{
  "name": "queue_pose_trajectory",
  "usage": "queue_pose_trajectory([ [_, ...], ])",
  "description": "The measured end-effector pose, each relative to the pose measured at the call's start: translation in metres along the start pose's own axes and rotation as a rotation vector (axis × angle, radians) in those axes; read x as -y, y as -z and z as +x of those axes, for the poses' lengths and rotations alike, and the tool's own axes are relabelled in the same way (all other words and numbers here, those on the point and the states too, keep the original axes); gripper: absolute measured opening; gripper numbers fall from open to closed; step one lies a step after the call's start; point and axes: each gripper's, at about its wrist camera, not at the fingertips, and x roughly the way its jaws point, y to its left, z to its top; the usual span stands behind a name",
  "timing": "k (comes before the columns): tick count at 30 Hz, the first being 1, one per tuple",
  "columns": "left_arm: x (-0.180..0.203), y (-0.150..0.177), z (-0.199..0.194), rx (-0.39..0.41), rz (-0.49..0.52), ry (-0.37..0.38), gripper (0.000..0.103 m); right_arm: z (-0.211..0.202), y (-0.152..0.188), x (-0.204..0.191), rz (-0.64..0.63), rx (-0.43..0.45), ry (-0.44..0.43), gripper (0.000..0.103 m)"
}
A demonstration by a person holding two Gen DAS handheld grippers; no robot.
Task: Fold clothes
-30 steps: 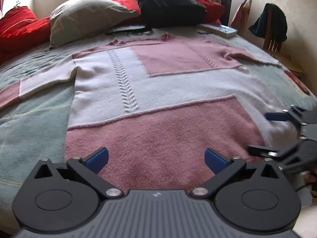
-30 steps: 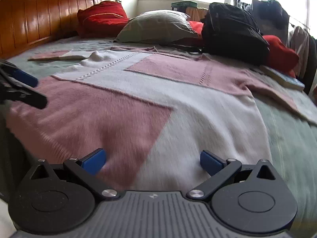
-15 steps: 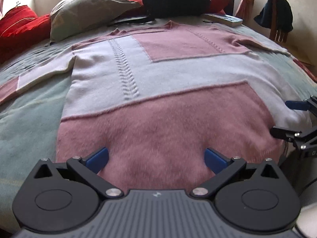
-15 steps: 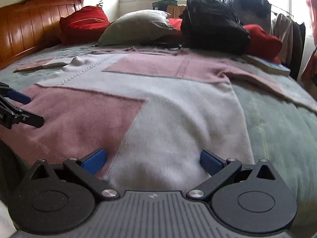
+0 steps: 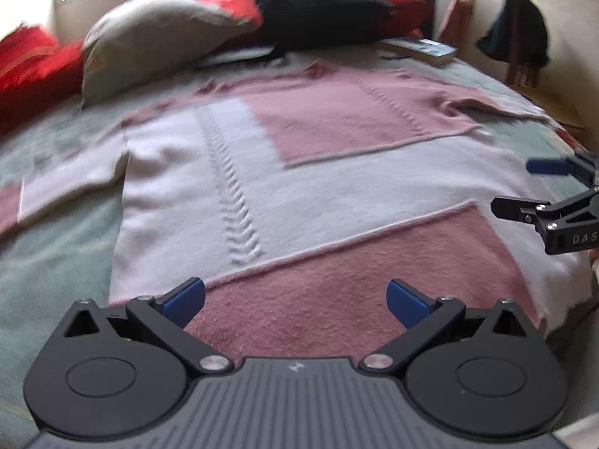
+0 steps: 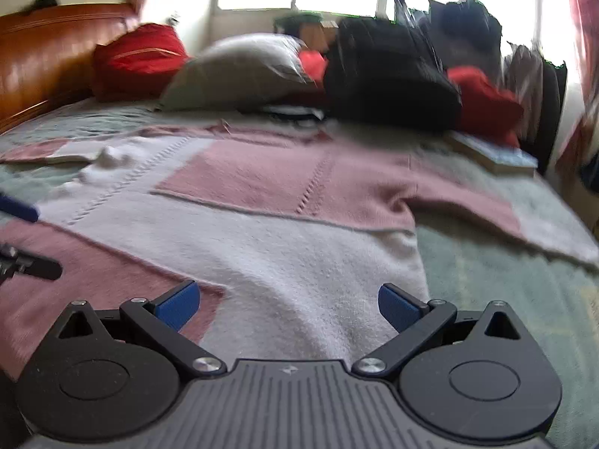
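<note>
Ahead of me I see a grey-beige pillow beside a bulky black backpack, red cushions against the wooden headboard, a flat book on the pale green bedspread.

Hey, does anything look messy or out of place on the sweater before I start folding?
Mostly flat, but the sweater is bunched into small lumps near its far left sleeve. Both tools are open, holding nothing.

A pink and white sweater lies spread flat on the bed. The left hand-held gripper hovers spread wide above its hem; the right hand-held gripper gapes nearby.
</note>
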Motion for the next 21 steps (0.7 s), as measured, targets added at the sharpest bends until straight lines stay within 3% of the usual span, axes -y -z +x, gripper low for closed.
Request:
queue_pose_trajectory([
  [2, -0.005, 0.008, 0.005, -0.015, -0.025, 0.009, 0.102, 0.011, 0.008, 0.008, 0.06, -0.063, -0.012, 0.103],
  [5, -0.005, 0.016, 0.0, -0.003, 0.006, 0.009, 0.102, 0.003, 0.02, 0.015, 0.071, -0.04, -0.044, 0.103],
  [8, -0.006, 0.008, -0.007, -0.016, 0.001, 0.007, 0.102, -0.001, 0.006, 0.029, 0.103, -0.058, -0.089, 0.103],
  [14, 0.004, -0.028, -0.015, 0.05, 0.029, 0.061, 0.102, 0.035, -0.08, 0.093, 0.239, 0.014, -0.167, 0.103],
  [18, 0.019, -0.048, -0.004, 0.078, 0.068, 0.072, 0.102, 0.089, -0.131, 0.135, 0.338, -0.012, -0.242, 0.103],
  [21, 0.026, -0.053, 0.007, 0.065, 0.072, 0.089, 0.102, 0.131, -0.144, 0.159, 0.44, -0.07, -0.315, 0.103],
])
